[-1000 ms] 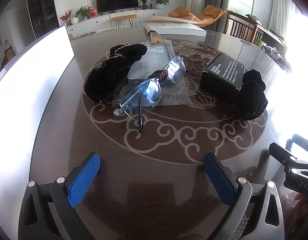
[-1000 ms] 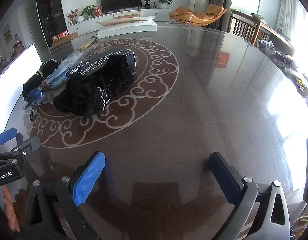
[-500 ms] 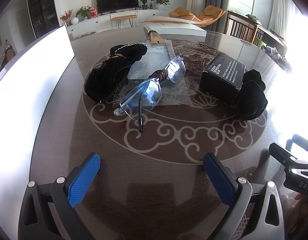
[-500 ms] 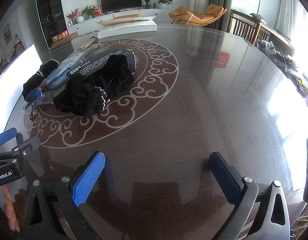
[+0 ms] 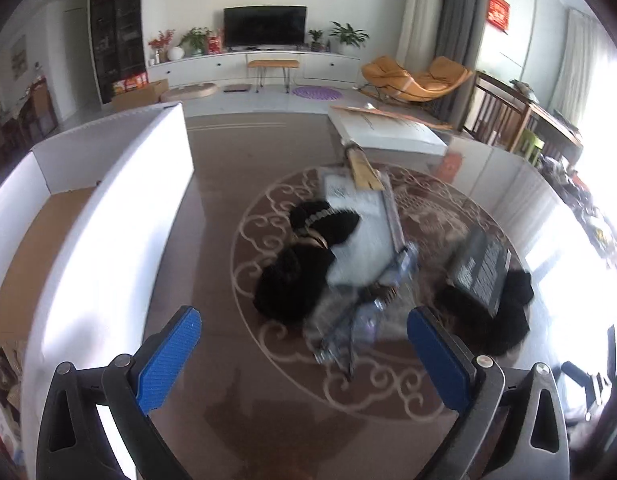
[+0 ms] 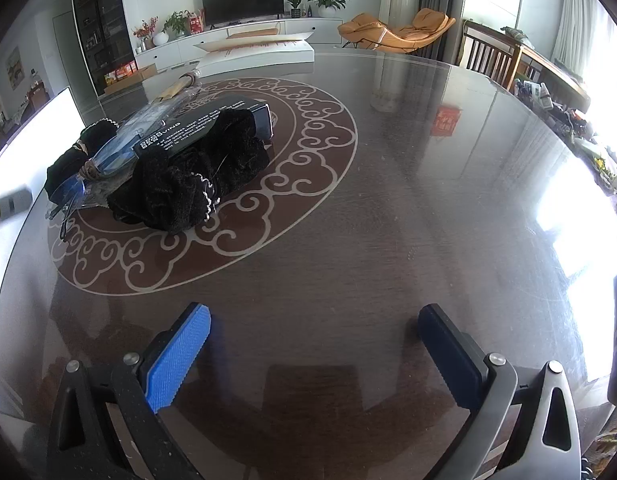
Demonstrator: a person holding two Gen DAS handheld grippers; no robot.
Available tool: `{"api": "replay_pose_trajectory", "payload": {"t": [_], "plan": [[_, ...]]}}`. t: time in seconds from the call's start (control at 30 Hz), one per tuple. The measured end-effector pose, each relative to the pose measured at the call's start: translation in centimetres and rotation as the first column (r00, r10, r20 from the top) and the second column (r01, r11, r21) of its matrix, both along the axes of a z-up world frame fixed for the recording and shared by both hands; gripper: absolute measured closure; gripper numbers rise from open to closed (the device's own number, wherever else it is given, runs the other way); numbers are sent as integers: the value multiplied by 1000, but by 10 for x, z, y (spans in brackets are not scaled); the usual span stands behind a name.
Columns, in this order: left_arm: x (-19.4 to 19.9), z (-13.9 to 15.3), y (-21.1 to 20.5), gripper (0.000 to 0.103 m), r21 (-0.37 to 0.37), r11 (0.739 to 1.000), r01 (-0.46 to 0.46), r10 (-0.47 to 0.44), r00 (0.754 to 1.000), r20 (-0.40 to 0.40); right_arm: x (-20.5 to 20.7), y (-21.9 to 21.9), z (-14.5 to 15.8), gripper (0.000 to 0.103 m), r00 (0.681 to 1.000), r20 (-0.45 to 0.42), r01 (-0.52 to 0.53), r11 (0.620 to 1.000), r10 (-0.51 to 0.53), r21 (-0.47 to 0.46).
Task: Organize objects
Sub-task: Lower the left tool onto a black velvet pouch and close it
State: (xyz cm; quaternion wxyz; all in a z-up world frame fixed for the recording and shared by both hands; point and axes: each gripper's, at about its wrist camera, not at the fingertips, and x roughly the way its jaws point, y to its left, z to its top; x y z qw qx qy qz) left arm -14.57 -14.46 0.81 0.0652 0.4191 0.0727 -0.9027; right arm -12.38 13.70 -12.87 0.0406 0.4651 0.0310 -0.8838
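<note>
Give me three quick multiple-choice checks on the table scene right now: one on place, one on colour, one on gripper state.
1. Where does the black box sit?
A. inside the white bin
B. beside the black fabric bundle
C. on the floor

2. What colour are the pads of the right gripper?
A. red
B. green
C. blue

3. How is the left gripper?
A. open, holding nothing
B. shut on the glasses
C. shut on the box

Answers: B, box and bundle touch on the table; C, blue ribbed pads show; A, its fingers stand apart, holding nothing.
</note>
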Motion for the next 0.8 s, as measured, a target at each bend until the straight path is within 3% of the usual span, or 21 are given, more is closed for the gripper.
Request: {"api": "replay_pose_trajectory", "payload": {"t": [0.1,0.2,0.4,0.47,0.53,0.57,0.8], "plan": [[-47,-13,-13,0,23,1000,-11,9,995,102,0,0,0,0,1000,0,0,1000,0,0],[-78,-31,-17,0,21,1000,-5,2,990,140,0,0,0,0,1000,0,0,1000,0,0],[-85,-51,-10,0,102,993,57,-74,983,166,0,0,-1,0,1000,0,0,1000,0,0],[-78,-50,0,23,78,992,101,-112,983,148,0,0,-1,0,1000,0,0,1000,0,0],[-71,-51,12,58,20,992,125,-126,980,155,0,0,-1,0,1000,0,0,1000,0,0],[-64,-49,14,64,6,993,122,-122,983,136,0,0,-1,0,1000,0,0,1000,0,0],[-15,-51,39,69,4,993,120,-119,985,122,-1,0,-1,0,1000,-1,1,1000,-1,0]]}}
